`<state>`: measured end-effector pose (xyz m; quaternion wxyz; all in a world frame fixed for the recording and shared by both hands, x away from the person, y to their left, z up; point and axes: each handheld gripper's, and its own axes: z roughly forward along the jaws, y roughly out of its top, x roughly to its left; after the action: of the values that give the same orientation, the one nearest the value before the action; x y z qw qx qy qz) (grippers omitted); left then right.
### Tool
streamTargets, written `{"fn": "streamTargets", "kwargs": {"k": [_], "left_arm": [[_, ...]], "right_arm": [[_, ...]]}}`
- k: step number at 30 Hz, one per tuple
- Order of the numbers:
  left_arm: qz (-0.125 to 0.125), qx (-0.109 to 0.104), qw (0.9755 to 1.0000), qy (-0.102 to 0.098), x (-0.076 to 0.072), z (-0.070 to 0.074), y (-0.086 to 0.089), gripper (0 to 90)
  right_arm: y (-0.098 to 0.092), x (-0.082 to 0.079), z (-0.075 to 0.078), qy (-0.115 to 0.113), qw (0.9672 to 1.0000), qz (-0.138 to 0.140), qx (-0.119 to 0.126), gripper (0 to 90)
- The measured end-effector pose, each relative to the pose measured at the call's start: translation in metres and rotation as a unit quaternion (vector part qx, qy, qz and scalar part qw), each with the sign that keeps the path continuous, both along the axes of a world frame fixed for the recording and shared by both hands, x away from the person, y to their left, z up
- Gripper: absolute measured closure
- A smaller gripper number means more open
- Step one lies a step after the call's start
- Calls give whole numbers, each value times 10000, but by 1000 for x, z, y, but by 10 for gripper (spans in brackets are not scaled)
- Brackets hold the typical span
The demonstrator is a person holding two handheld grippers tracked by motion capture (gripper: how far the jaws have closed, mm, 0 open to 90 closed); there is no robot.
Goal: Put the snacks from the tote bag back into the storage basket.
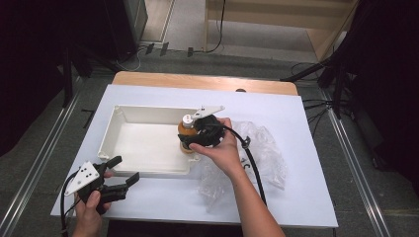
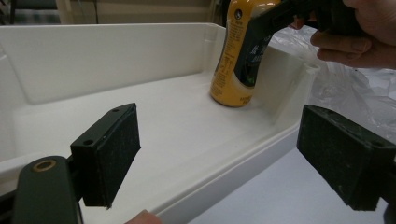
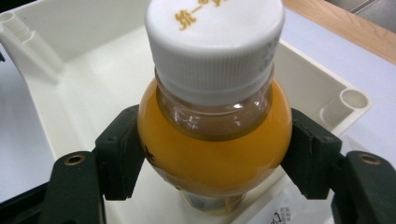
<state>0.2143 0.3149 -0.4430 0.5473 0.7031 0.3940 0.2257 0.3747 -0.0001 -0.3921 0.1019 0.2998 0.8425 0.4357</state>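
left tongs [image 1: 120, 174]: spread wide, nothing between the pads; parked on the desk [image 1: 306, 197] at about 7 o'clock of the tray, pointing at its near wall. Judged a waiting post, clear of the working hand yet near enough to steady the tray
left hand [image 1: 88, 213]: wrapped around the grip low at the desk's near edge, cable trailing beside it
tray [image 1: 148, 114]: white, shallow, open-topped, lying flat on the white sheet left of desk centre. Reads as the place where the bottle is being set down, or lifted from; which of the two I cannot tell
bottle [image 3: 215, 140]: orange drink, white screw cap, upright, at the tray's 3 o'clock end in the near right corner; in the left gripper view its base [image 2: 232, 99] looks to rest on the tray floor, close to the right wall
right tongs [image 3: 212, 158]: pinching the bottle at its rounded shoulder, one pad each side. Grip sits below the cap, likely so the bulge cannot slip through
right hand [image 1: 220, 145]: reaches over the tray's right wall
plastic bag [image 1: 262, 148]: clear, crumpled, at 3 o'clock of the tray, just beside it. Probably the bottle's wrapping
count: tongs 2, hands 2, tray 1, bottle 1, cap 1, bag 1
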Motion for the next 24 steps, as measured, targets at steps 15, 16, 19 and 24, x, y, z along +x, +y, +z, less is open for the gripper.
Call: {"fn": "streamTargets", "kwargs": {"k": [15,16,19,24], "left_arm": [[-5,8,10000,2,0,0,-1,135],[-4,8,10000,2,0,0,0,135],[-3,6,10000,-14,0,0,0,135],[0,4,10000,-4,0,0,0,135]], "right_arm": [[1,-1,-2,8,10000,17,-11,301],[1,-2,-2,-8,10000,-5,-9,300],[1,-6,-1,-206,9998,-78,-18,269],[-11,-6,8,-158,9990,-182,369,212]]}}
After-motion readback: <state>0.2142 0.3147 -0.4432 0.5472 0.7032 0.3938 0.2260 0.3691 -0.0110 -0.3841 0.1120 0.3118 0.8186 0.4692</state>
